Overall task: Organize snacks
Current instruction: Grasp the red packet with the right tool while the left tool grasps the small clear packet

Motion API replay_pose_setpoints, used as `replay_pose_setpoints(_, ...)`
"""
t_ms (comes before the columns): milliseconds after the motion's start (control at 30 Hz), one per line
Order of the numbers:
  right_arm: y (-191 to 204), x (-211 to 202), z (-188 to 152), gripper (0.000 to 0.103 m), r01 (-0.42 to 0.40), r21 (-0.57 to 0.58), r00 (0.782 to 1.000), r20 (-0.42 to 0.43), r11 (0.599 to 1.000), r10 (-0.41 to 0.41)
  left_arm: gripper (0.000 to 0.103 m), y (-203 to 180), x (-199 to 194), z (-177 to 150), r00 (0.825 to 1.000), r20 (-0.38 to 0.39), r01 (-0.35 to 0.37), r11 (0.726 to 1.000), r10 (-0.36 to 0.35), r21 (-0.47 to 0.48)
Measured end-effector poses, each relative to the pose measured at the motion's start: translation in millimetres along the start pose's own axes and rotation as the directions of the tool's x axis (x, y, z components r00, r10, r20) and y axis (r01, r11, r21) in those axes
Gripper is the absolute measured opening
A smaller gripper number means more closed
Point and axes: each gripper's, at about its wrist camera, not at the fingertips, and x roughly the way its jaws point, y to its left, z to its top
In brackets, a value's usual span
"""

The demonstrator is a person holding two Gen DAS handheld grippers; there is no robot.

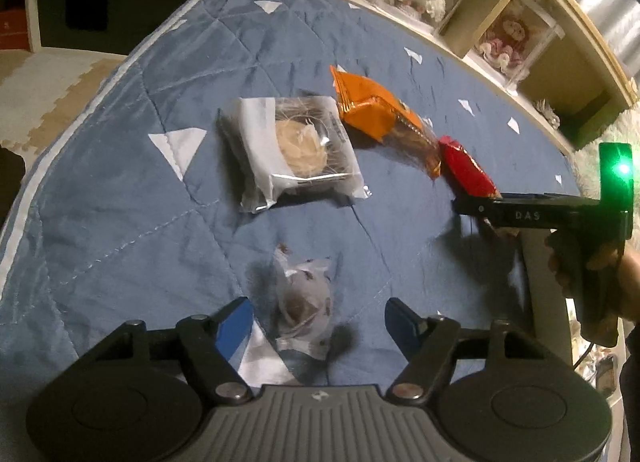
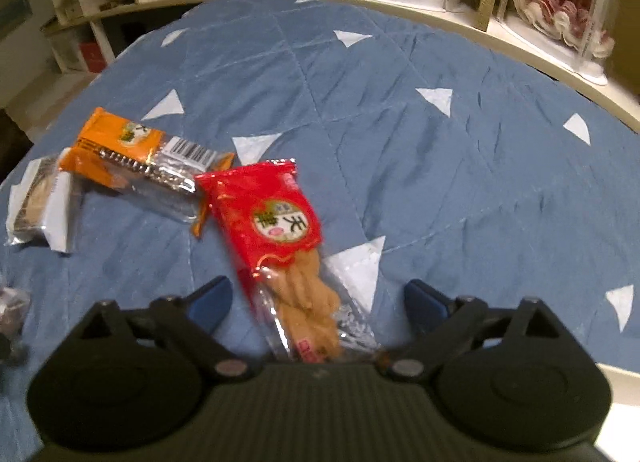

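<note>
Both grippers are spread wide and neither is clamping anything. Left gripper (image 1: pixel 319 320) hangs over a small clear-wrapped snack (image 1: pixel 306 302) that sits between its blue fingers (image 1: pixel 236 328) without either one touching it, as far as I can see. Right gripper (image 2: pixel 318 302) has the red packet (image 2: pixel 276 229) running up between its jaws, the clear end with the twisted dough sticks nearest the camera, fingers apart on both sides. All of it lies on a blue quilt (image 2: pixel 440 165) with white triangles. Next to the red packet, touching at the corner, is an orange packet (image 2: pixel 132 149), and just past that a silvery wrapped pastry (image 1: pixel 294 151). From the left camera you can see a hand (image 1: pixel 588 266) holding the right tool.
</note>
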Motion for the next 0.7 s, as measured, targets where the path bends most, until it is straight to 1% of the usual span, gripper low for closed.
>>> replay_pose_setpoints(67, 1.7, -3.6, -1.7, 0.095, -0.041, -0.019, 0.999, -0.006, 0.999, 0.041, 0.073, -2.1, 0.0, -1.5, 1.0, -0.002, 0.003, 1.0, -0.003, 0.009)
replay_pose_setpoints(100, 2.9, -5.9, -3.3, 0.093, -0.061, -0.027, 0.998, -0.017, 0.998, 0.061, 0.073, -2.5, 0.2, -1.7, 1.0, -0.004, 0.004, 1.0, -0.004, 0.013)
replay_pose_setpoints(167, 8.2, -10.8, -5.9, 0.093, -0.093, -0.025, 0.995, -0.041, 0.995, 0.092, 0.073, -3.8, 0.2, -2.8, 1.0, -0.003, -0.002, 1.0, 0.002, 0.016)
replay_pose_setpoints(233, 13.1, -18.0, -8.2, 0.091, -0.118, -0.026, 0.992, -0.041, 0.993, 0.116, 0.069, -3.6, -0.8, -3.7, 1.0, 0.001, -0.009, 1.0, 0.009, 0.009)
replay_pose_setpoints(267, 14.7, -20.9, -10.4, 0.089, -0.139, -0.017, 0.99, -0.042, 0.99, 0.138, 0.069, -3.0, -1.2, -3.9, 1.0, 0.003, -0.011, 1.0, 0.011, 0.005)
replay_pose_setpoints(300, 16.1, -23.6, -12.6, 0.086, -0.161, -0.007, 0.986, -0.043, 0.987, 0.161, 0.067, -1.9, -1.8, -4.1, 1.0, 0.005, -0.011, 1.0, 0.011, -0.001)
replay_pose_setpoints(367, 18.7, -26.8, -15.0, 0.083, -0.175, 0.017, 0.984, -0.042, 0.984, 0.176, 0.061, 0.1, -2.8, -4.1, 1.0, 0.009, -0.018, 1.0, 0.018, -0.015)
replay_pose_setpoints(433, 23.2, -28.9, -14.8, 0.076, -0.161, 0.048, 0.986, -0.04, 0.986, 0.163, 0.057, 3.5, -3.9, -4.2, 1.0, 0.013, -0.02, 0.999, 0.02, -0.035)
replay_pose_setpoints(533, 24.9, -24.2, -14.8, 0.066, -0.078, 0.115, 0.995, -0.053, 0.99, 0.084, 0.056, 4.2, -3.6, -4.2, 1.0, 0.014, -0.021, 0.999, 0.021, -0.039)
replay_pose_setpoints(567, 22.4, -19.5, -14.2, 0.066, -0.051, 0.144, 0.996, -0.064, 0.988, 0.061, 0.055, 3.8, -3.5, -4.2, 1.0, 0.014, -0.024, 0.999, 0.025, -0.032)
replay_pose_setpoints(633, 21.8, -15.7, -16.3, 0.065, -0.008, 0.194, 0.998, -0.059, 0.981, 0.02, 0.055, 2.3, -2.7, -4.6, 0.999, 0.013, -0.032, 0.999, 0.032, -0.022)
replay_pose_setpoints(700, 24.0, -12.7, -16.8, 0.065, 0.022, 0.198, 0.999, -0.052, 0.98, -0.012, 0.053, 1.9, -2.2, -4.7, 0.999, 0.014, -0.039, 0.999, 0.039, -0.015)
